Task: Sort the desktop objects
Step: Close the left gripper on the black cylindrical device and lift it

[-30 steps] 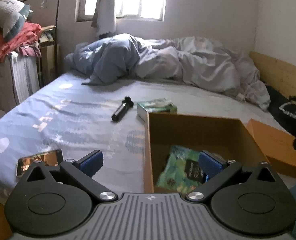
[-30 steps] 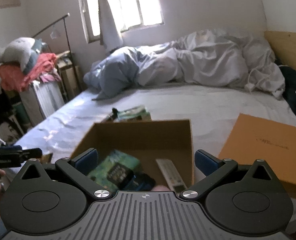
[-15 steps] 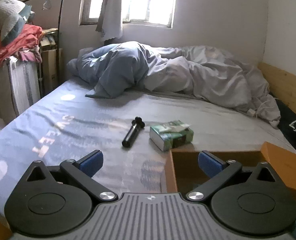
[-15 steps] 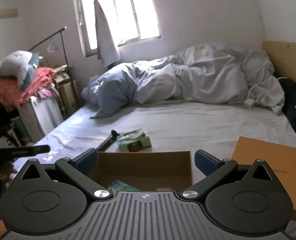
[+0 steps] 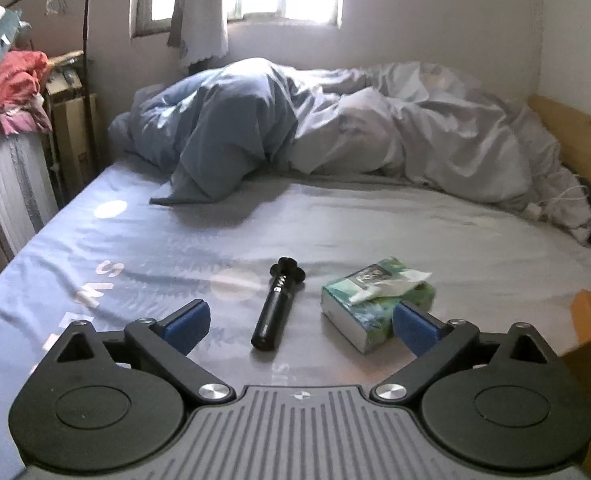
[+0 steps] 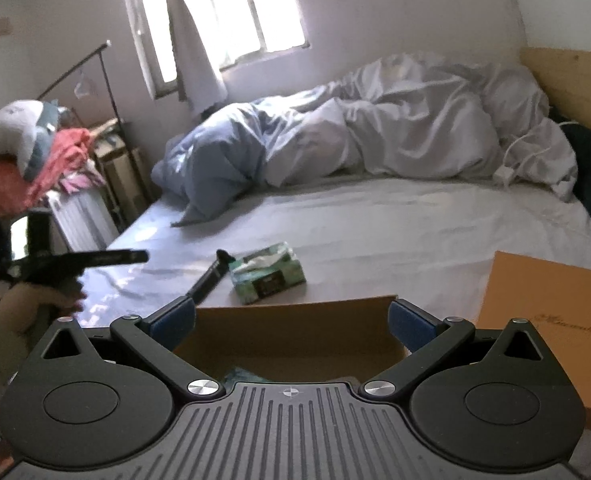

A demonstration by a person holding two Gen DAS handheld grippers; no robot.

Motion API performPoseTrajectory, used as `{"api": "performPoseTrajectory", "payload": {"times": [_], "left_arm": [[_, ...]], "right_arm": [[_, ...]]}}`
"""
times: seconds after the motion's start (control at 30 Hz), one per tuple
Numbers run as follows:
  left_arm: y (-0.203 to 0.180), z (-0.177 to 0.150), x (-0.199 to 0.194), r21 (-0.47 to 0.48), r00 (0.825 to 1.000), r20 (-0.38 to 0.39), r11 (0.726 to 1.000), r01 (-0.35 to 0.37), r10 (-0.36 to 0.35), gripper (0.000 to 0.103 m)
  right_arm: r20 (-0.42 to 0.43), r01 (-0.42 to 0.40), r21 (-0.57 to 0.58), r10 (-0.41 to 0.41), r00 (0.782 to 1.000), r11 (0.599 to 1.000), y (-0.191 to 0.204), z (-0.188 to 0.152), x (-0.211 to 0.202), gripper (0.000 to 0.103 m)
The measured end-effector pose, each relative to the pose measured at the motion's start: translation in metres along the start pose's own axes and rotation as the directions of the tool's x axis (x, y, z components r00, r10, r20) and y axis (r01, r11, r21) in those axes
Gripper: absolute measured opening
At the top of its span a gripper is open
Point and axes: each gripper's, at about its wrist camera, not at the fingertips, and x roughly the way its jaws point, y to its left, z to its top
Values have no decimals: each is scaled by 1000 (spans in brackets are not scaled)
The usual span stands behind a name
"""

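A black cylindrical tool (image 5: 276, 307) lies on the bed sheet, just ahead of my open, empty left gripper (image 5: 301, 326). A green tissue pack (image 5: 377, 302) lies to its right, by the left gripper's right finger. In the right wrist view the tool (image 6: 209, 280) and tissue pack (image 6: 269, 274) lie beyond the open cardboard box (image 6: 291, 332). My right gripper (image 6: 291, 320) is open and empty, hovering over the box's near side. The box's contents are mostly hidden.
An orange flat box lid (image 6: 543, 328) lies on the bed at right. A rumpled duvet (image 5: 335, 128) fills the far end of the bed. A radiator with piled clothes (image 5: 7, 152) stands at left. A wooden headboard (image 5: 575, 140) runs along the right.
Both grippers have pulled up and away from the box. The left one has swung left toward the black tool and tissue pack, and the box has left its view.
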Motion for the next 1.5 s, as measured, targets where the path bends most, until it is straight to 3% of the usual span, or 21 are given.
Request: {"api": "performPoseTrajectory", "payload": {"times": [0.33,0.77,0.83,0.97,1.0,1.03,1.13,1.27,1.5], "left_arm": [[23,-1,108,-16,995,-98,1000,4,-5,99],[39,-13,176,11,985,-171,1000,9,-7,97],[42,-17,185,21,982,-190,1000,7,-3,86],[45,-23,197,31,976,-216,999,10,-3,82],[46,-25,200,32,975,-220,999,12,-4,76],[47,-26,202,32,974,-225,999,13,-6,69],[39,-27,210,75,977,-212,997,9,7,64],[38,-23,214,100,979,-205,995,12,9,38],[36,-23,210,116,978,-207,992,40,-16,35]], "right_arm": [[-44,12,-36,-14,999,999,13,15,72,103],[-101,26,-85,-35,994,996,31,35,165,103],[-116,20,-89,-30,993,996,39,44,196,103],[-185,8,-72,-22,983,997,35,44,246,103],[-200,19,-60,-31,979,998,35,42,253,103],[-213,19,-43,-28,977,999,34,39,257,103],[-229,1,-12,-4,974,1000,33,30,260,103],[-227,-1,-3,0,974,1000,31,29,251,103],[-225,-4,12,6,974,1000,28,27,236,103]]}}
